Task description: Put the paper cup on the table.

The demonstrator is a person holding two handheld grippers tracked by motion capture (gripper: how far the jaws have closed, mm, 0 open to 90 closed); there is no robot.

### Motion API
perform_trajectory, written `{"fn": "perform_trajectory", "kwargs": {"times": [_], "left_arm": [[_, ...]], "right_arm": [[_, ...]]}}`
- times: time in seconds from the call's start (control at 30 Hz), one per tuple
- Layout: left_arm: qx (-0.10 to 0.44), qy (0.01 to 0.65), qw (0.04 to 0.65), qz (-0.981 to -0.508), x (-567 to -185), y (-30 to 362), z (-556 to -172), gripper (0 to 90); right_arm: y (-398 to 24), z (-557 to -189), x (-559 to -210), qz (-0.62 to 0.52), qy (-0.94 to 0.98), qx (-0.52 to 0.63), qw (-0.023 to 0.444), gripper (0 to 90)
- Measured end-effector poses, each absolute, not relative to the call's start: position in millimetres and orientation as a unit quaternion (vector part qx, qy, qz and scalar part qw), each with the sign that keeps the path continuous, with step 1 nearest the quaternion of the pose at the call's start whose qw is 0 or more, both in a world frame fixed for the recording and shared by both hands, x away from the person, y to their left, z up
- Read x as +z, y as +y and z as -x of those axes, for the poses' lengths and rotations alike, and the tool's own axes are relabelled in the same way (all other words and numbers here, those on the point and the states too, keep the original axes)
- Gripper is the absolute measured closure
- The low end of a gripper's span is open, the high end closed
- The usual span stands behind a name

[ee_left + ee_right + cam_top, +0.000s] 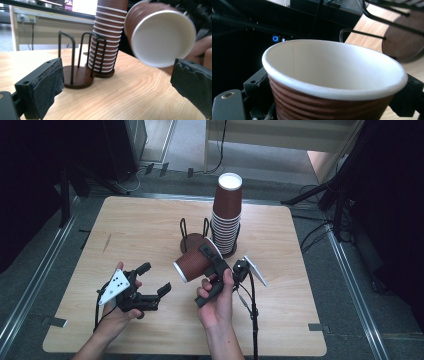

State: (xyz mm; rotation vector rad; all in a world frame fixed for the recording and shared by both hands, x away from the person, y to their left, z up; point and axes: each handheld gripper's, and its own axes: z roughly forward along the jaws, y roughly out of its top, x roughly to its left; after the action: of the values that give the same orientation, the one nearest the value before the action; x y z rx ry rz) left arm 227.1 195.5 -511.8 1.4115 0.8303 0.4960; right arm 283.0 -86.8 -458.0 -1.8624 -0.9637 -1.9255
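The fingers (212,254) of the right gripper (216,270) are clamped on a brown ribbed paper cup with a white inside (194,261), which is held tipped on its side above the middle of the light wooden table (150,220), its mouth turned toward the left edge. The left gripper (152,279) is seen near the front edge, its fingers (47,85) spread wide with nothing between them. A tall stack of brown paper cups (226,212) stands in a black wire holder (192,232) behind.
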Motion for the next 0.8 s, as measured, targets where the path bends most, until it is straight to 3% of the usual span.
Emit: {"fn": "perform_trajectory", "kwargs": {"times": [0.8], "left_arm": [[0.262, 0.441, 0.618, -0.595, -537, 271, -212, 0.0]], "right_arm": [[-96, -275, -448, 0.608, -0.459, -0.641, -0.094, 11.6]]}}
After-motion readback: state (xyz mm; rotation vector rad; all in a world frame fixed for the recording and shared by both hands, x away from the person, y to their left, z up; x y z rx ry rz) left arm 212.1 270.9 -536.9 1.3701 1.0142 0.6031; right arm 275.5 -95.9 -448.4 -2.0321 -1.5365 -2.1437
